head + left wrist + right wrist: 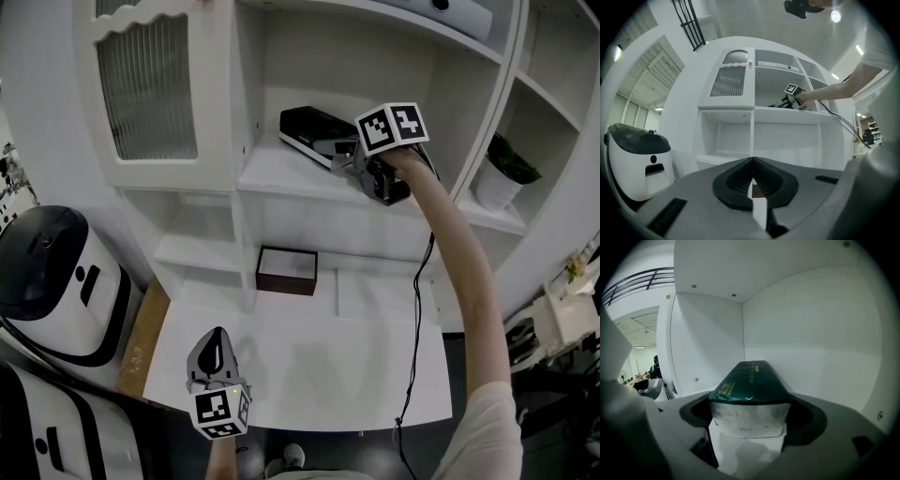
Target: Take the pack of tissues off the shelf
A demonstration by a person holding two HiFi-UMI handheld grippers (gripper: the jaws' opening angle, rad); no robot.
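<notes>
Currently the right gripper is inside the shelf, jaws pressed on both sides of the pack of tissues, which lies flat on that shelf board. Best bet: hold firm without crushing, lift a touch, then draw straight out past the shelf edge. The left gripper hangs well below the shelf over the table, jaws together, empty. Gold print on the green wrapper is too small to read.

Looks like a lab or demo hall w/ a mock home corner: white shelf unit, potted plant, 2 white-and-black machines beside it, high ceiling w/ strip lights, mezzanine railing.
</notes>
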